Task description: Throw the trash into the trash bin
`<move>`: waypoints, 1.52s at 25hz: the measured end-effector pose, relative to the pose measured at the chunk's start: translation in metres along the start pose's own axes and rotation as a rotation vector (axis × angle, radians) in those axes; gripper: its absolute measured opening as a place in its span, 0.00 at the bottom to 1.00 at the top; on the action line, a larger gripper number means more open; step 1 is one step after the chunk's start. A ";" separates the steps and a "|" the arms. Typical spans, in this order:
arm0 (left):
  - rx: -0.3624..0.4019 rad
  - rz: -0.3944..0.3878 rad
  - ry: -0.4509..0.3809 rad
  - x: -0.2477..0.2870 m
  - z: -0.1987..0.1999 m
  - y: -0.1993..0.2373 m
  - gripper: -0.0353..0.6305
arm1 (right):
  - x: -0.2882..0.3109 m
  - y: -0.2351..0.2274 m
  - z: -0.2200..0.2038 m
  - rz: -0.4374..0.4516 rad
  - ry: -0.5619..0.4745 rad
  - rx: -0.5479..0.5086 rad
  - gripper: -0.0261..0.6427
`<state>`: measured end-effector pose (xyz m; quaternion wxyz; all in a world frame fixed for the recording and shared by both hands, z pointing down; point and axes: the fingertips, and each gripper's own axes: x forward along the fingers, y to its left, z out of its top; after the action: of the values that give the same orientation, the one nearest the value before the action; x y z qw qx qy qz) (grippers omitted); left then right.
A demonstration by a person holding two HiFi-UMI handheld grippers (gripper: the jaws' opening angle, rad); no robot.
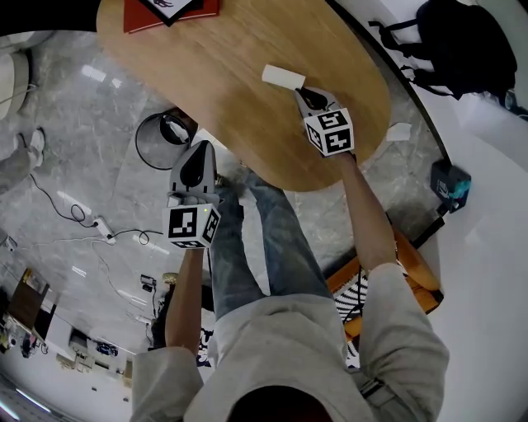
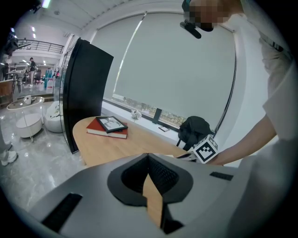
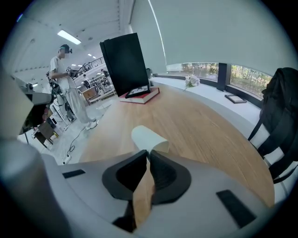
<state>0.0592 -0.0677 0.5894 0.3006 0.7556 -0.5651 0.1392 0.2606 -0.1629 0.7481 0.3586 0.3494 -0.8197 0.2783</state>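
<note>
Trash edge seemingly pinched by right gripper; bin only overhead.

Tan wood-grain table; white trash; red book; black bin; grey marbled floor.

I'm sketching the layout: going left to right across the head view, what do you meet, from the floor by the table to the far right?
Black trash bin → left tongs → white paper scrap → right tongs → teal box. The red book and the black bag are left out because they overlap the others.
</note>
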 end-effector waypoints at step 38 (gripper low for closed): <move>-0.207 0.351 -0.189 -0.181 -0.039 0.138 0.08 | -0.053 0.341 0.073 0.351 -0.181 -0.336 0.09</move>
<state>-0.1233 0.0710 0.5612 0.2935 0.6206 -0.7246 0.0594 -0.0050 0.0100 0.5941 0.2832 0.1608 -0.9312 0.1636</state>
